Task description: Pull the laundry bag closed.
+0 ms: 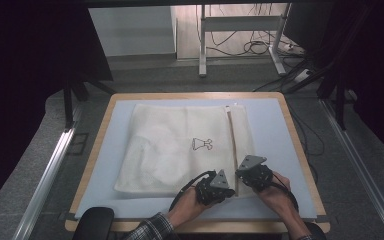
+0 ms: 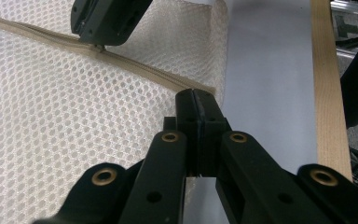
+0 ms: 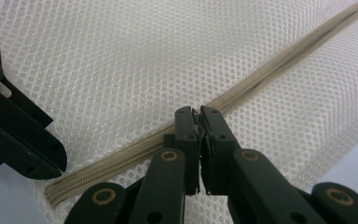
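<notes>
A white mesh laundry bag (image 1: 175, 145) lies flat on the pale blue mat (image 1: 280, 130), with a small dress symbol printed on it. Its beige zipper (image 1: 232, 140) runs down the right side toward the person. At the zipper's near end (image 2: 205, 88), by the bag's corner, my left gripper (image 2: 196, 95) is shut with its tips pinching the fabric. A little farther up the zipper (image 3: 261, 79), my right gripper (image 3: 199, 113) is shut, with the small zipper pull between its tips. In the high view the left gripper (image 1: 230, 191) and the right gripper (image 1: 238, 174) sit close together.
The mat covers a wooden table (image 1: 195, 95) whose bare edge (image 2: 328, 93) lies right of the bag. A black padded object (image 1: 92, 222) sits at the near left corner. Desk legs and cables (image 1: 240, 45) stand on the floor beyond the table.
</notes>
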A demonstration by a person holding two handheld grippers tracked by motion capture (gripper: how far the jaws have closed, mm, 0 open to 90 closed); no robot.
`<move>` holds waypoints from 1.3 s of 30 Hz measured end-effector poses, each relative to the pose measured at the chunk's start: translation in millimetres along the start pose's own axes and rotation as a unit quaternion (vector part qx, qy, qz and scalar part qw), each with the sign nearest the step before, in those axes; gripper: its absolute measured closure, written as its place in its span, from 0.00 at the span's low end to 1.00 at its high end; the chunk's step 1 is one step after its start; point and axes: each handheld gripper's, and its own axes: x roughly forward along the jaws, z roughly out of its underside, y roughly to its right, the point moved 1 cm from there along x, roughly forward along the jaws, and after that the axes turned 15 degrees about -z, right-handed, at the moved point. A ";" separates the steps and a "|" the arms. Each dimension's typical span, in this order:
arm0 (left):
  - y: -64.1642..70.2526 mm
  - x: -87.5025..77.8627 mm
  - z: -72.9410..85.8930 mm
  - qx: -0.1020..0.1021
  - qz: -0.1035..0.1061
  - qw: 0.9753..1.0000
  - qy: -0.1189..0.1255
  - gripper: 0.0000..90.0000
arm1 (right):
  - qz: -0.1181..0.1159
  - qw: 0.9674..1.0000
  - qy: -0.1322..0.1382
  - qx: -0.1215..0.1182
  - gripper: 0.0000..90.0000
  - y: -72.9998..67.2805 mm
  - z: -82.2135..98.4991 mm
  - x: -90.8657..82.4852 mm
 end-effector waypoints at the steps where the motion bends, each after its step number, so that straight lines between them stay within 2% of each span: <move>1: 0.0 0.0 0.0 0.000 0.000 1.000 0.000 1.00 | 0.000 1.000 -0.001 0.000 0.95 0.3 -0.2 0.2; 23: 0.2 -0.2 0.2 -0.003 0.001 1.000 0.000 1.00 | 0.010 1.000 0.000 0.009 0.95 13.9 -5.0 4.9; 28: 1.2 0.3 0.2 -0.010 0.002 1.000 0.003 1.00 | 0.011 1.000 0.000 0.011 0.95 17.9 -6.6 6.5; 39: 0.9 0.1 0.3 -0.006 0.002 1.000 0.002 1.00 | 0.016 1.000 0.000 0.013 0.95 25.3 -10.1 9.7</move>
